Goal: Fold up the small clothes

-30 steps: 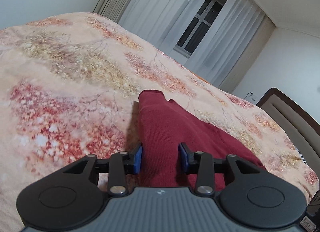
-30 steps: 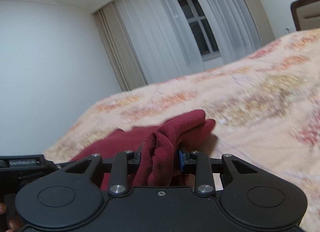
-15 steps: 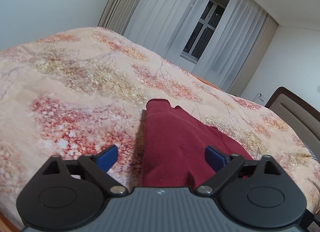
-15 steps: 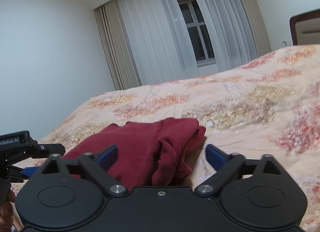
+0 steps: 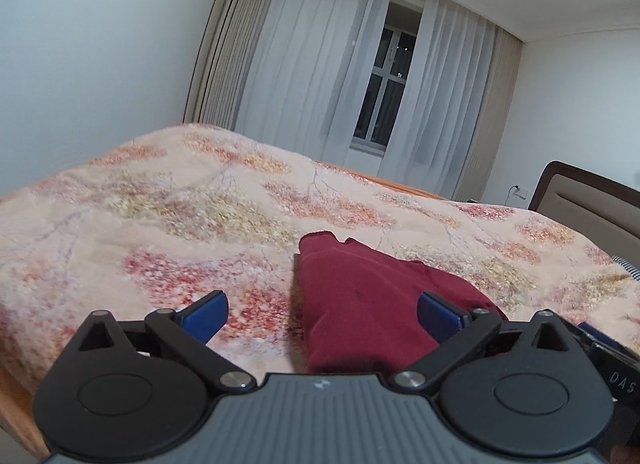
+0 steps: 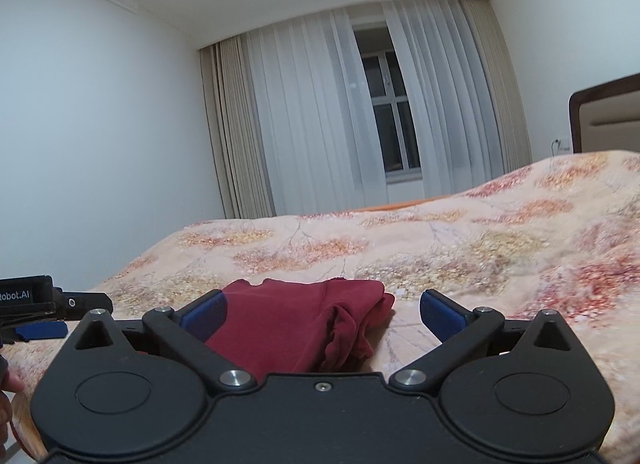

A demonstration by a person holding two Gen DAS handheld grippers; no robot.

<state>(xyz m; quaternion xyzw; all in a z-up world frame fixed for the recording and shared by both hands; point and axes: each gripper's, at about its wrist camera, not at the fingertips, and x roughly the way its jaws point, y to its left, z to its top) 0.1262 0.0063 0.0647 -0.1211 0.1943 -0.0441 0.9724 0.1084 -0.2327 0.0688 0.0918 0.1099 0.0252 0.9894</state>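
A dark red garment (image 5: 360,296) lies folded on the floral bedspread (image 5: 180,224), its left edge straight. My left gripper (image 5: 322,304) hovers just short of it, its jaws opening wide, blue pads clear of the cloth and nothing held. In the right wrist view the same garment (image 6: 288,320) shows a bunched, rumpled end on its right side. My right gripper (image 6: 323,300) stands open above the cloth's near edge, touching nothing. The left gripper's body (image 6: 36,304) shows at the left edge of that view.
The bedspread (image 6: 480,256) stretches far to the left and behind the garment. A padded headboard (image 5: 592,204) rises at the right. White curtains and a dark window (image 6: 394,124) fill the far wall. A person's hand (image 6: 8,384) shows at the lower left.
Both grippers went from shut on the red cloth to wide open, then drew back and rose. The garment dropped flat on the bed, and the bunch held by the right gripper fell.
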